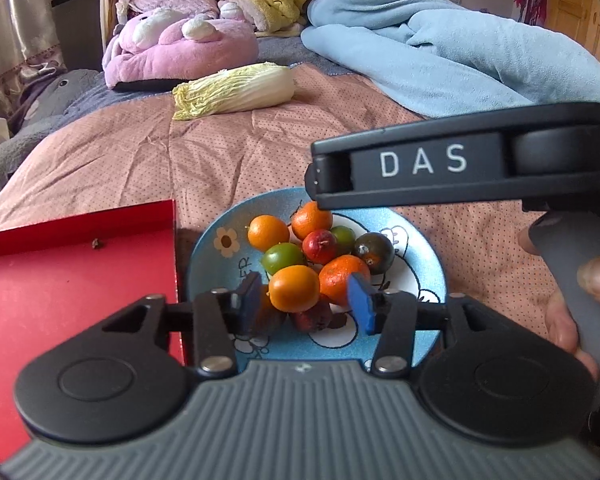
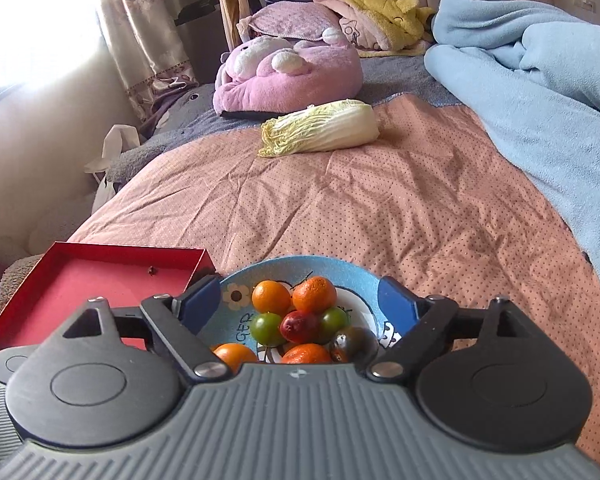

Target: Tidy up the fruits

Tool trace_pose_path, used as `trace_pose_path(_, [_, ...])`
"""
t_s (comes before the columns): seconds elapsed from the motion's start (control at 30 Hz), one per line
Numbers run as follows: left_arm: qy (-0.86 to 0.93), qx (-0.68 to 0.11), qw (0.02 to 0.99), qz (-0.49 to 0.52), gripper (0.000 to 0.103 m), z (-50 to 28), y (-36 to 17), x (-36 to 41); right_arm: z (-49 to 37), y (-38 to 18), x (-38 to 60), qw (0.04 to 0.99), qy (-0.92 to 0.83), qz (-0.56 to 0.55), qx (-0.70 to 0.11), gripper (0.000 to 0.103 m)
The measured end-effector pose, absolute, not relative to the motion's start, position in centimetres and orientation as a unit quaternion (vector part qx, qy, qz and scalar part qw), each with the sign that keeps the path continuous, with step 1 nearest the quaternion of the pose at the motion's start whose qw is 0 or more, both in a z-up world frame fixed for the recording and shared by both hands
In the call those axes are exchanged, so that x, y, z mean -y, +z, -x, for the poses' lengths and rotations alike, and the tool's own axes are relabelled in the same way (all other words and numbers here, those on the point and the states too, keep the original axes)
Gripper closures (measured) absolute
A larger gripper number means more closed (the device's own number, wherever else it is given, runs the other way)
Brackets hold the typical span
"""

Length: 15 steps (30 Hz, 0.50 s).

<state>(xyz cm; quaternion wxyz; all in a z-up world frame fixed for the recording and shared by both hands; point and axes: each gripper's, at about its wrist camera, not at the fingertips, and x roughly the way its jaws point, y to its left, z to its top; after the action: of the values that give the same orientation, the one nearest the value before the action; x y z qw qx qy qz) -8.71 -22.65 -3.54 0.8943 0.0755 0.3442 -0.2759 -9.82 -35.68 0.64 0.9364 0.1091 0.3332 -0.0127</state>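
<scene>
On the bed (image 2: 380, 208) sit a red tray (image 1: 60, 280) and, just beside it, a plate (image 1: 204, 256) piled with fruit (image 1: 294, 288). Left gripper (image 1: 304, 300) fingers spread around an orange one, unpinched; right gripper (image 2: 300, 300) wide, empty. Closing carelessly could scatter the pile. Only the left view shows a hand (image 1: 572, 308).

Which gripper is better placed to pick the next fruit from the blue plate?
Left. The left gripper is open around an orange fruit, beside the red tray. The right gripper hangs open, farther back.
</scene>
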Motion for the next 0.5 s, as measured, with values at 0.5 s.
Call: trace_pose_path(0.5, [-0.279, -0.304, 0.899, -0.143, 0.02, 12.9, -1.6, 22.3, 13.9, 2.0, 37.2, 0.92, -0.077, -0.073, -0.378, 0.003])
